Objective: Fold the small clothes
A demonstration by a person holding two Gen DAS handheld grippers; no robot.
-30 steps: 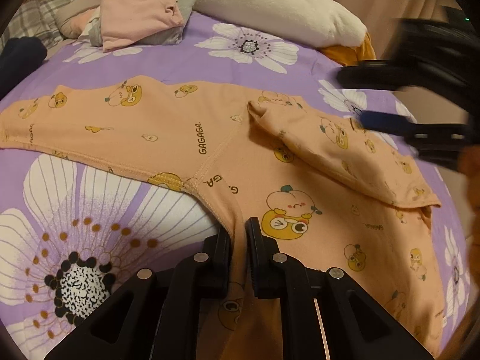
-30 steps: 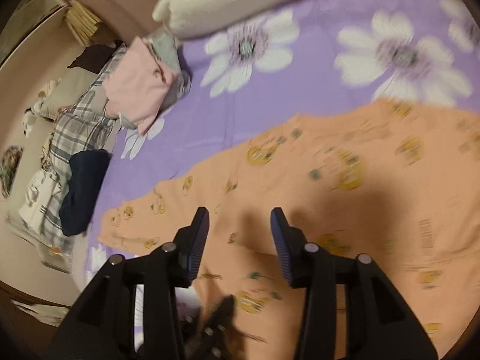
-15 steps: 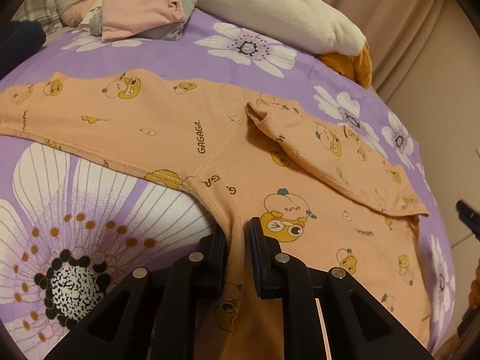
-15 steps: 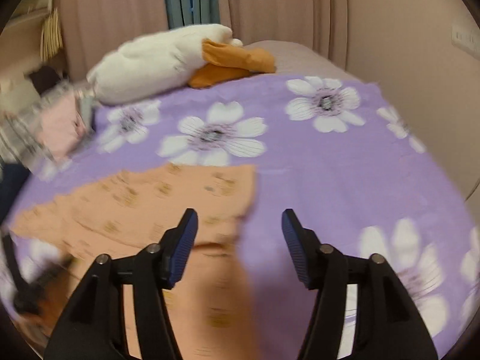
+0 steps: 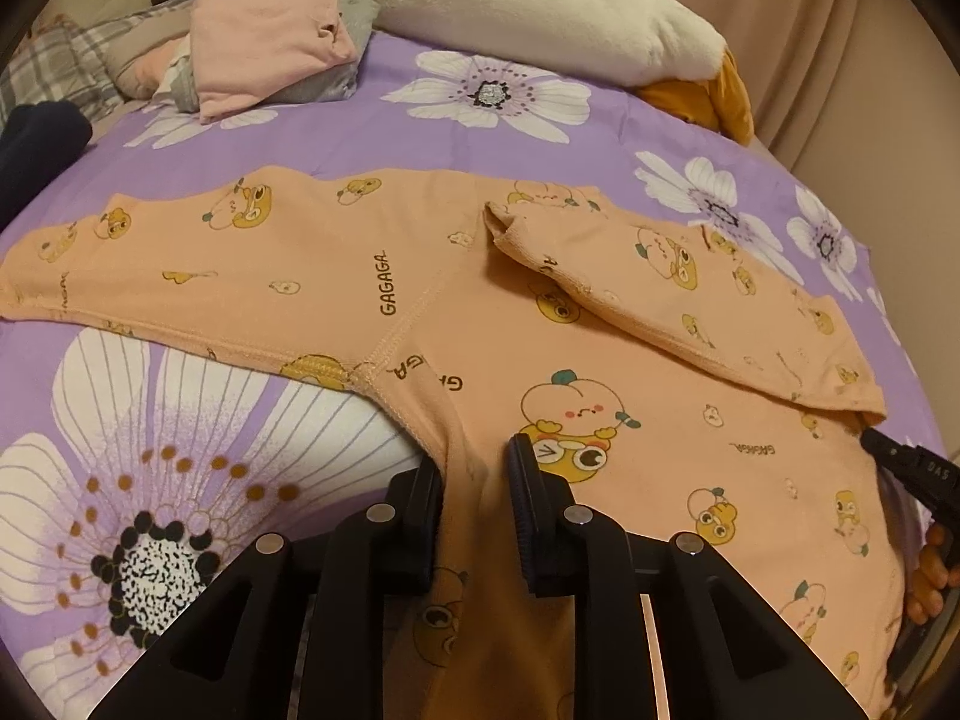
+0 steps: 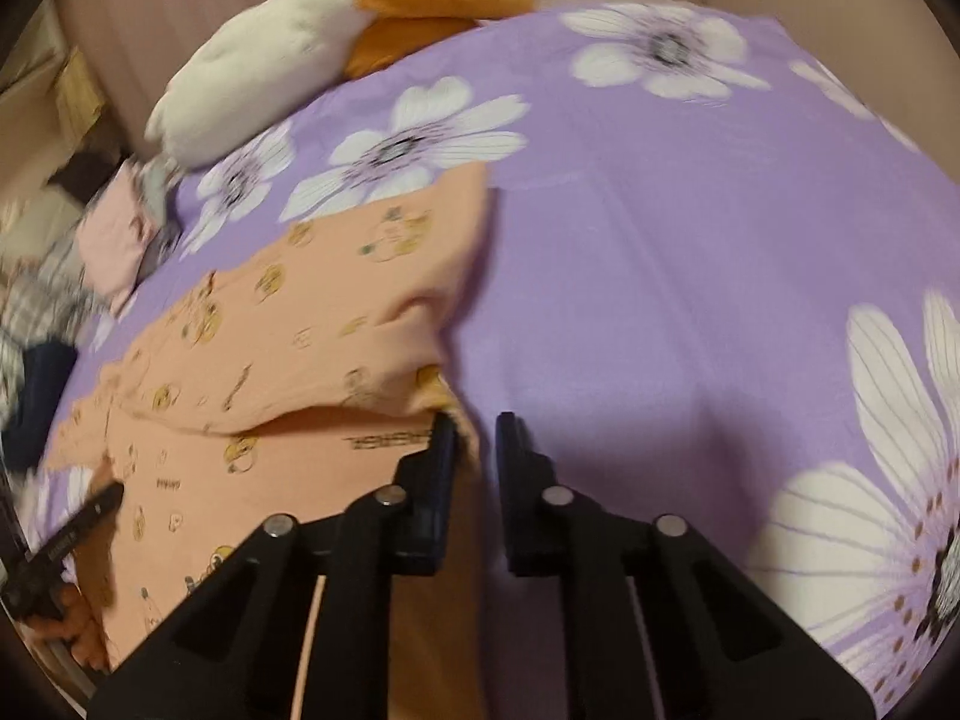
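An orange long-sleeved shirt (image 5: 600, 360) with cartoon prints lies flat on the purple flowered bed cover (image 5: 420, 138). One sleeve (image 5: 690, 294) is folded across its body; the other stretches out to the left. My left gripper (image 5: 474, 474) sits at the shirt's near side seam below the armpit. Its jaws are opening, with a ridge of fabric loose between them. In the blurred right wrist view my right gripper (image 6: 474, 426) is at the shirt's (image 6: 288, 330) opposite edge, jaws drawn narrow on the cloth's border. That gripper (image 5: 900, 468) also shows at the right rim.
A stack of folded clothes with a pink piece on top (image 5: 270, 42) lies at the back left, next to a dark navy garment (image 5: 36, 144). A white and orange plush pillow (image 5: 540, 6) lies along the back. Curtains hang behind the bed.
My right gripper swung from above the shirt's middle out to its far edge, dropped lower, and its wide jaws closed. My left gripper stayed put while its jaws widened around the fabric.
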